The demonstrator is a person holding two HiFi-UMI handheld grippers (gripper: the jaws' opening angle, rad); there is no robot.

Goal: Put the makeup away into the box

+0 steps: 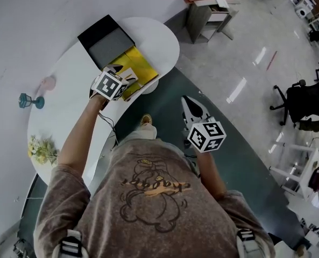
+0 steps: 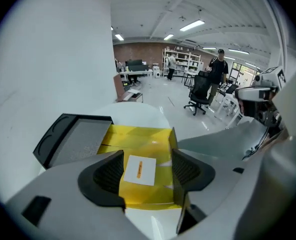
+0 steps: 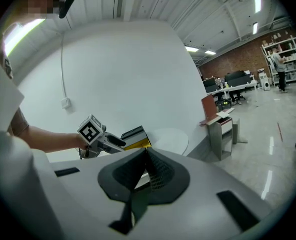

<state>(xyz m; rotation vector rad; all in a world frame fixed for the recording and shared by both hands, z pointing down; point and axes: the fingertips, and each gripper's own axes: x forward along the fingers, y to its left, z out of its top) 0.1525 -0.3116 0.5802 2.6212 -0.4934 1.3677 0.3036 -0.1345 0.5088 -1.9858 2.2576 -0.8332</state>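
An open yellow box (image 1: 139, 63) lies on the white oval table (image 1: 154, 36), its black lid with grey lining (image 1: 106, 41) beside it. In the left gripper view a white card (image 2: 140, 171) lies flat inside the yellow box (image 2: 138, 139). My left gripper (image 1: 125, 74) hangs above the box, tilted down, open (image 2: 147, 156), nothing between its pads. My right gripper (image 1: 187, 100) is off the table, over the floor, shut (image 3: 147, 154) with nothing seen in it. From the right gripper view I see the box (image 3: 138, 144) and the other gripper's marker cube (image 3: 90, 130).
A pink object (image 1: 48, 83), a teal stand (image 1: 30, 101) and a small bunch of flowers (image 1: 41, 149) sit at the table's left end. A small open cabinet (image 1: 207, 15) stands on the floor beyond the table, an office chair (image 1: 304, 101) far right.
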